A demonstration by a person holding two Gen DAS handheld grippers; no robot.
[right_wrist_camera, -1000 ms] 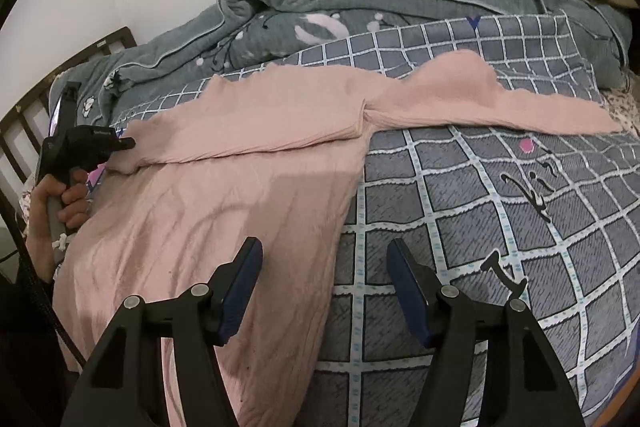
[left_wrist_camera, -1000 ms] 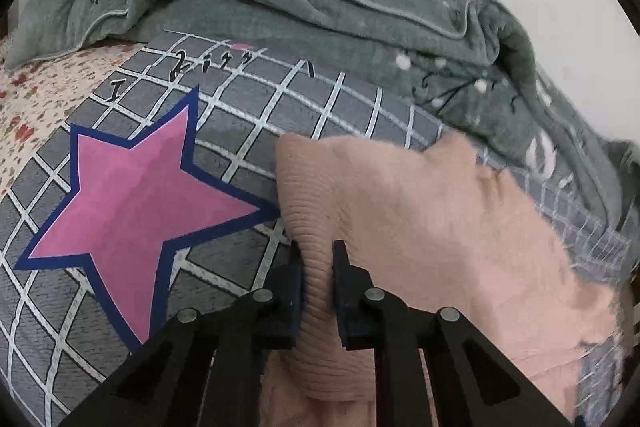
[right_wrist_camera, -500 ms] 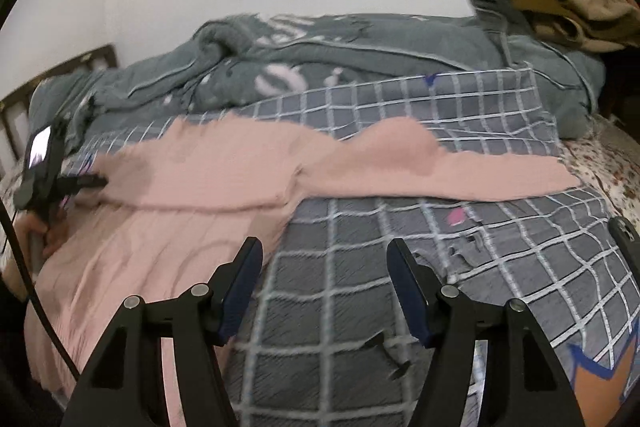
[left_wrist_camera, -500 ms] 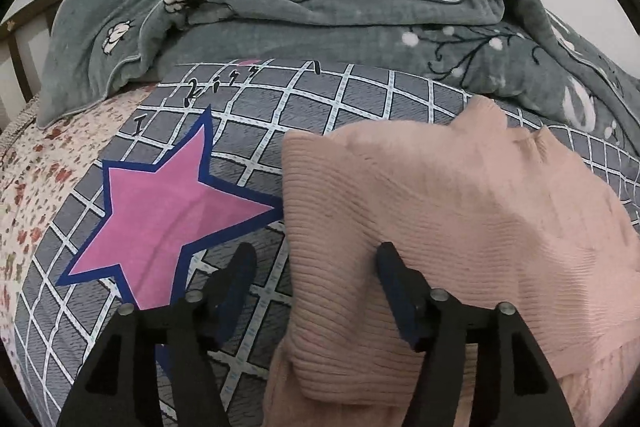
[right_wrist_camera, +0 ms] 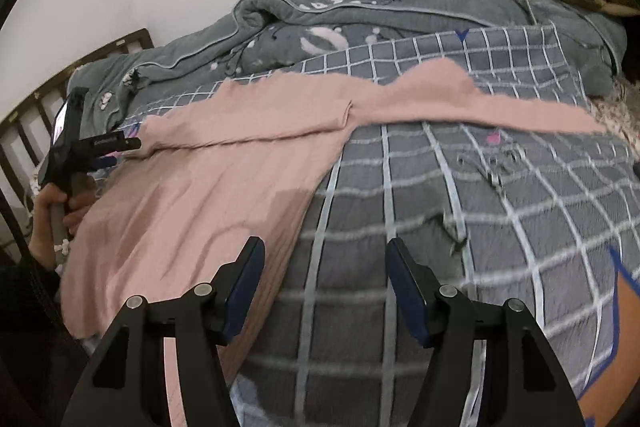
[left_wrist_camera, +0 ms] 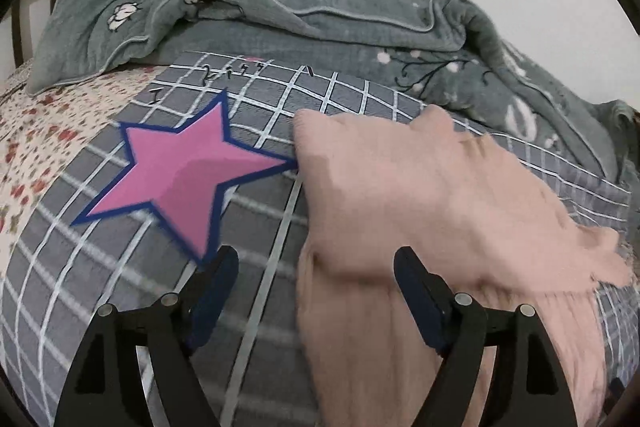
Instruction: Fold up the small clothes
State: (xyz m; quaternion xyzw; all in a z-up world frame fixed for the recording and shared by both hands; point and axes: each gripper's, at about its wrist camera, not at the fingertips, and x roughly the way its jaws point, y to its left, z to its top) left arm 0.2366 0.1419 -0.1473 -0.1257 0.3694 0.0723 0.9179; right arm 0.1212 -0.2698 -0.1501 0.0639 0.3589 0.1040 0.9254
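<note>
grey checked bedding [right_wrist_camera: 420, 219] covered the bed under my tongs. my left gripper [left_wrist_camera: 316, 291] had just been opening, jaws spread, nothing between them, over the near edge of the pink sweater [left_wrist_camera: 420, 195]. my right gripper [right_wrist_camera: 324, 283] stood spread and empty beside the sweater's hem. farther off, one sleeve lay folded across the body, a crumpled grey blanket [left_wrist_camera: 320, 23] beyond.
</note>
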